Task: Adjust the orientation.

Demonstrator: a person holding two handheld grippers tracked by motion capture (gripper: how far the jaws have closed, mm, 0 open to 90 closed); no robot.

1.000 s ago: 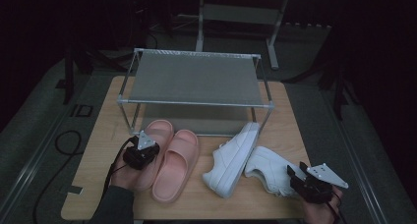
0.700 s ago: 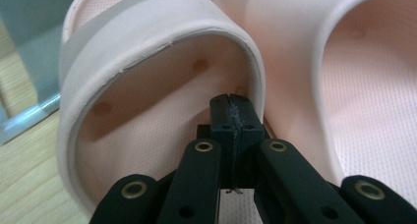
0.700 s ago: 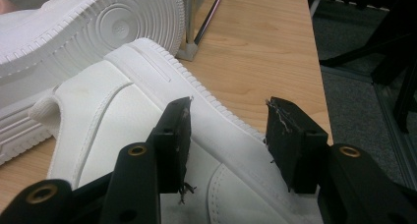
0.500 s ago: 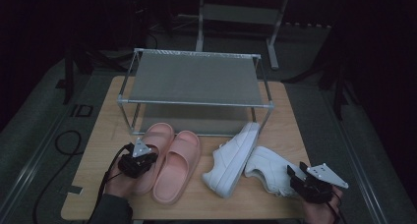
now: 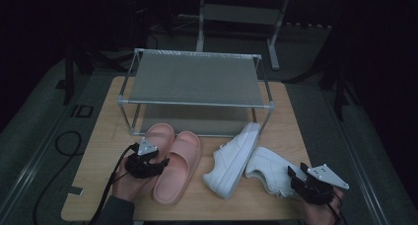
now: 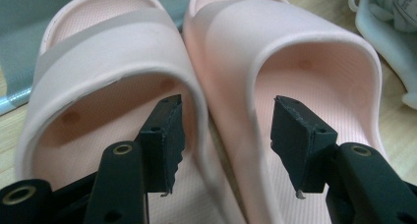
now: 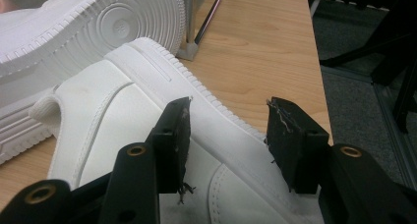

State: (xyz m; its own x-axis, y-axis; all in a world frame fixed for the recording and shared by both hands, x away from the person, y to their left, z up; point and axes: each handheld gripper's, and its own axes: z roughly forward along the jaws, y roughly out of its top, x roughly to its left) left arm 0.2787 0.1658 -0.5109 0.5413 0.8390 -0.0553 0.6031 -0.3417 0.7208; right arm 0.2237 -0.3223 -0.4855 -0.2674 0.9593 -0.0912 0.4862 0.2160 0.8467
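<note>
Two pink slides lie side by side near the table's front, the left slide (image 5: 160, 136) (image 6: 108, 52) against the right slide (image 5: 180, 170) (image 6: 295, 42). My left gripper (image 5: 156, 163) (image 6: 226, 135) is at their heel end, and its jaws have just been opening. One jaw stands inside each slide, and the two touching walls sit between them unpressed. A white sneaker (image 5: 271, 170) (image 7: 108, 111) lies at the front right. My right gripper (image 5: 295, 178) (image 7: 228, 135) hovers open over its side edge. A second white sneaker (image 5: 234, 158) (image 7: 98, 32) lies on its side, sole showing.
A two-tier metal rack (image 5: 197, 79) with mesh shelves stands at the back of the wooden table (image 5: 98, 156); one of its legs (image 7: 189, 22) stands just beyond the sneakers. Cables trail off the table's left front. Dark floor and stands surround the table.
My left gripper has drawn back a little toward the table's near edge and its jaws have gone from shut to wide apart. The right gripper and the shoes have stayed put.
</note>
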